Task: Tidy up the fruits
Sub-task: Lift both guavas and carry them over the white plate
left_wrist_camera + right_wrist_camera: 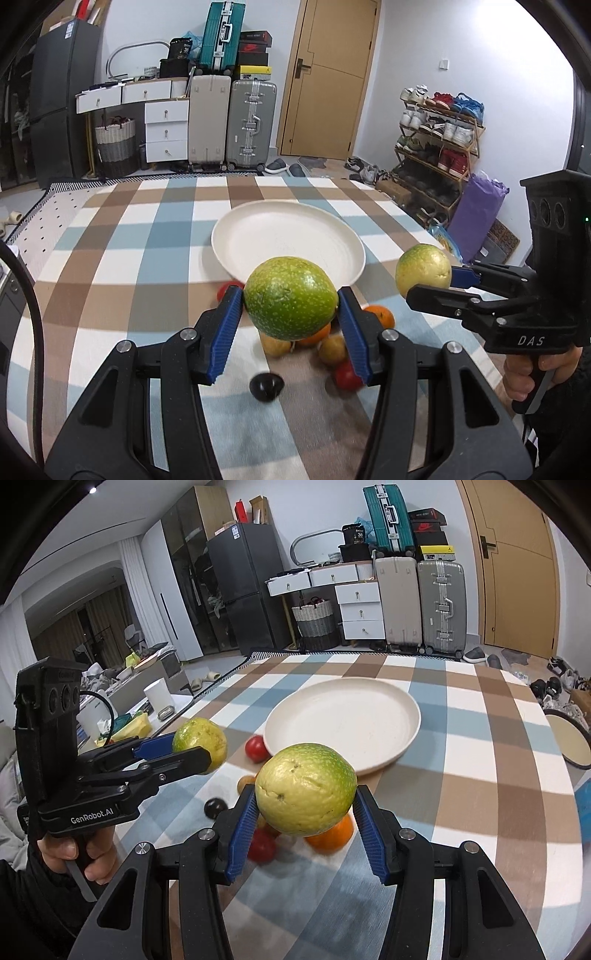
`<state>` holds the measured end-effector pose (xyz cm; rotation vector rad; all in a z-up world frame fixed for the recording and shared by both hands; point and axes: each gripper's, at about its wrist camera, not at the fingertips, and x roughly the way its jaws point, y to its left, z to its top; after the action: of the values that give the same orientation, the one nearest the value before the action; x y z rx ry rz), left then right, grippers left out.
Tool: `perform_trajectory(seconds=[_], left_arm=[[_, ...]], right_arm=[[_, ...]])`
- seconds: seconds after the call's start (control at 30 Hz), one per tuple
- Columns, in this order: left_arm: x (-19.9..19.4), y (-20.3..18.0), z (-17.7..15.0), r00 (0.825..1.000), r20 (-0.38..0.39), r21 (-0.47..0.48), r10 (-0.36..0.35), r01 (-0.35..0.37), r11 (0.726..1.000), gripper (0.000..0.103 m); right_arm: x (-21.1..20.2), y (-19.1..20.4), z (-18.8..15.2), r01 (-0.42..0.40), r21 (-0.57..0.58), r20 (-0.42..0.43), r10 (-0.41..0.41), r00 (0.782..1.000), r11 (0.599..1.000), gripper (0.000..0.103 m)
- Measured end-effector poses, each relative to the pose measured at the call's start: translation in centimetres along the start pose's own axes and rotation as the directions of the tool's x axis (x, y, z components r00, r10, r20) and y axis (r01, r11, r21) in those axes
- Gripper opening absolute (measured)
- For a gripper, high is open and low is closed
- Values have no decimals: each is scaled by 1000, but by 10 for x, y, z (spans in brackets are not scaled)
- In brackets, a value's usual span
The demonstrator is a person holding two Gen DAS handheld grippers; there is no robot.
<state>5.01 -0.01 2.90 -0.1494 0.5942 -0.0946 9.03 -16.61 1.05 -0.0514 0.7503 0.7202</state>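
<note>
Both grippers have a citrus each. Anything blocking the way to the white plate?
Nothing visible. The left gripper holds a green citrus fruit, the right gripper a yellow-green citrus fruit, both lifted above the fruit pile. The round white plate beyond holds nothing, with open checkered tablecloth around it.

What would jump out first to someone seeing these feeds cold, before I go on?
Two big green-yellow citrus fruits held in mid-air: the left gripper clamps the greener fruit, the right gripper clamps the yellower fruit. Just beyond them the white plate sits bare on the checked tablecloth. Below the grippers lies a small pile of fruit, including an orange and a red one.
</note>
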Motion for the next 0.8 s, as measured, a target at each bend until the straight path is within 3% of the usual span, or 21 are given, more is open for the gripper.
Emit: perform_trajectory(seconds=[0.37, 0.8], left_arm=[[33, -1, 25, 1000, 13, 7, 15, -15, 1000, 50], [76, 20, 42, 999, -11, -13, 31, -31, 999, 50]], right_arm=[[11, -18, 27, 6, 12, 29, -6, 1000, 1000, 53], [45, -36, 49, 11, 7, 2, -11, 1000, 1000, 53]])
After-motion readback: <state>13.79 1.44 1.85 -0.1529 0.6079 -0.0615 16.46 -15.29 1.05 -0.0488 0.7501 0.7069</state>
